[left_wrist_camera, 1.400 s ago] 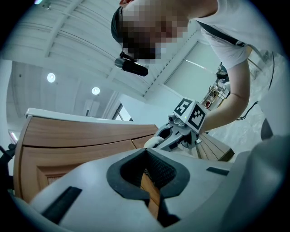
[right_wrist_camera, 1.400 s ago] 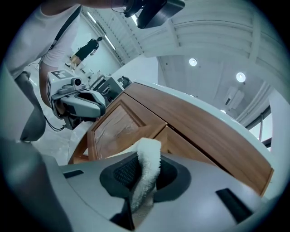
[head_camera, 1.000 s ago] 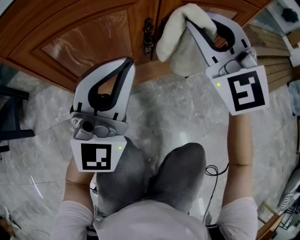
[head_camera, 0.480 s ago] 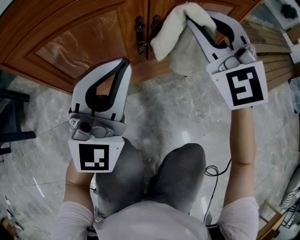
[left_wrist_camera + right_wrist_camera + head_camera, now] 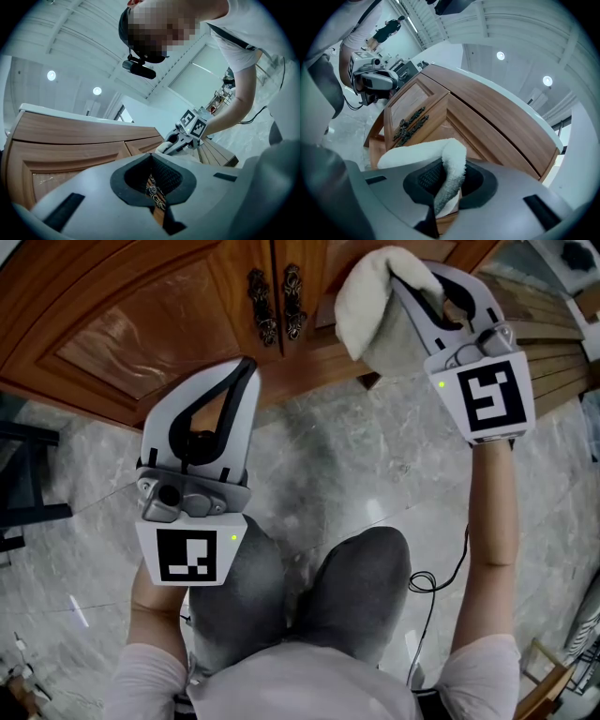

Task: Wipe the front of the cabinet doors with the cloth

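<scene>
The wooden cabinet stands on a grey marble floor, which is glossy and reflects light. A white top lies on the cabinet. Above it, the white ribbed ceiling has round lamps, all lit. To the right of the cabinet are wooden slats; to the left is a dark frame.

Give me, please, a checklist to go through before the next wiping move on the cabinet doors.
1. Grip on the cloth: ok, the right tongs are shut on it.
2. Contact of the cloth with the right door: cannot tell.
3. Gap to the handles: ok, they lie apart from the cloth, on its left.
4. Free left tongs: ok, shut on nothing.
</scene>
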A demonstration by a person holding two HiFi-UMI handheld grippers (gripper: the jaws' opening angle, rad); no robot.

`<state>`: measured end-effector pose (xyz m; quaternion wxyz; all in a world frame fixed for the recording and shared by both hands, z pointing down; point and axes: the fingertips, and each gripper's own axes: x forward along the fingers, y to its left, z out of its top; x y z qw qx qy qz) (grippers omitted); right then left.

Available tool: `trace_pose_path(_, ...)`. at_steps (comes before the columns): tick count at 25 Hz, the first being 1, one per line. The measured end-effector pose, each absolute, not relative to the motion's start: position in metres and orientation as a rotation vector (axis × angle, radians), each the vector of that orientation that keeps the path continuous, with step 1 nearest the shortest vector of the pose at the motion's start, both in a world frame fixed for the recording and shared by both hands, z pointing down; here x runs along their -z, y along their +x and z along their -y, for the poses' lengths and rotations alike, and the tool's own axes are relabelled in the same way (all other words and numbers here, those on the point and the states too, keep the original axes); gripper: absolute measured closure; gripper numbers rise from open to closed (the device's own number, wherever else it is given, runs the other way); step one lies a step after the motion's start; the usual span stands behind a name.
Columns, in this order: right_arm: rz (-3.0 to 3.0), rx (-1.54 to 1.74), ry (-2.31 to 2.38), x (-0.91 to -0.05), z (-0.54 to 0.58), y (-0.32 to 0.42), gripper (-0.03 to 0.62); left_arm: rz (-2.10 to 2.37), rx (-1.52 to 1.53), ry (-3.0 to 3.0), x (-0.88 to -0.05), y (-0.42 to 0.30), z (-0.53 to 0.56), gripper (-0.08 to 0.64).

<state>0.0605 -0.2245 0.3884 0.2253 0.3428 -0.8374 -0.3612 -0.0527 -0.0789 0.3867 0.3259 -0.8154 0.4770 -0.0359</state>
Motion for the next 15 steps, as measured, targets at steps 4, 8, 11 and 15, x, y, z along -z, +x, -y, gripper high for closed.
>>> trace_pose_path(4,2.281,0.960,1.014,-0.393,0.234,0.083,0.517,-1.237,0.101,-2.140,-0.389,-0.044,0.080,0.541)
trace_pose_path(8,2.233,0.948,1.036,-0.399,0.247,0.103,0.517,-1.229,0.114,-2.150,-0.396,-0.035,0.081,0.541)
trace_pose_path(11,2.192,0.939,1.047,-0.403,0.254,0.119,0.517,-1.216,0.123,-2.147,-0.398,-0.029,0.079,0.541)
trace_pose_path(15,2.165,0.931,1.089,-0.400,0.262,0.137,0.517,-1.224,0.114,-2.147,-0.397,-0.028,0.079,0.541)
